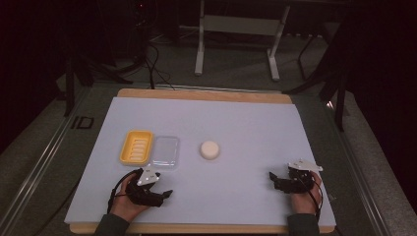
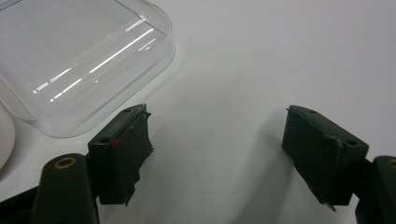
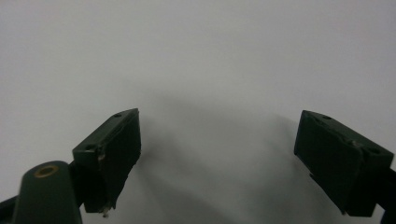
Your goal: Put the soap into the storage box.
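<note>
Nothing started imo: left hand-held gripper (image 1: 164, 194) & right hand-held gripper (image 1: 273, 178) both wide open, empty, lower frame. Next prob needs reaching the soap (image 1: 210, 150) mid-counter, near the clear lid (image 2: 79, 60).

Three obstacles sitting left of centre on pale sheet-covered table (image 1: 236, 123): ribbed yellow plastic tray (image 1: 136, 146), clear rectangular plastic lid (image 1: 165, 151) touching its right side, round white soap-like puck (image 1: 210, 150) lying apart, further right. Passable gap lying between lid and puck. Left gripper (image 1: 164, 194), jaws spread wide, resting just in front of lid (image 2: 79, 60). Right gripper (image 1: 272, 178), jaws parted, facing bare sheet (image 3: 210, 60). Right half and far strip offering open room.
</note>
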Available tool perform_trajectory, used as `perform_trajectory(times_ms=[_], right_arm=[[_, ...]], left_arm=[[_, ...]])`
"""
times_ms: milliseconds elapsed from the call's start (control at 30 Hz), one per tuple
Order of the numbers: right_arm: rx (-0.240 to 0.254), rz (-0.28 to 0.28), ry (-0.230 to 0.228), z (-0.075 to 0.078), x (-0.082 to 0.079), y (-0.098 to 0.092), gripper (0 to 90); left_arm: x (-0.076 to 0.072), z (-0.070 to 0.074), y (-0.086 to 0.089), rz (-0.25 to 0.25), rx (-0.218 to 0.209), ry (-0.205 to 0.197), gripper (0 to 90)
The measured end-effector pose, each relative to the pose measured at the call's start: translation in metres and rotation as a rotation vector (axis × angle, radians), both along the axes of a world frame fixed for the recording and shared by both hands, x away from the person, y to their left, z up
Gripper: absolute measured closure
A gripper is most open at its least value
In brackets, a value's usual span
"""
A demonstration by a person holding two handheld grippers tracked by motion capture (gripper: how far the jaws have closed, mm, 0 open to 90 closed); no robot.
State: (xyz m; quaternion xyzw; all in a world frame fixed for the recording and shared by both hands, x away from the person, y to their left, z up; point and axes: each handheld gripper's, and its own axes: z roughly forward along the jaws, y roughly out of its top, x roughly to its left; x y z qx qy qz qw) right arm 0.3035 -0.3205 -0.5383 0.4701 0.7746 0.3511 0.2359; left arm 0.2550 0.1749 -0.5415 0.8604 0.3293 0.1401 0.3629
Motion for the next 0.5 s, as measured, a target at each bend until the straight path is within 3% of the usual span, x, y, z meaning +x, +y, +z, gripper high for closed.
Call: perform_trajectory(times_ms=[267,500], right_arm=[[0.040,-0.037,-0.074,0.002,-0.007,-0.004,14.0],[0.030,-0.032,-0.096,0.002,-0.009,-0.004,14.3]], left_arm=[[0.002,0.006,-0.001,-0.013,0.027,0.003,25.1],[0.004,0.010,-0.005,-0.048,0.063,0.005,25.9]])
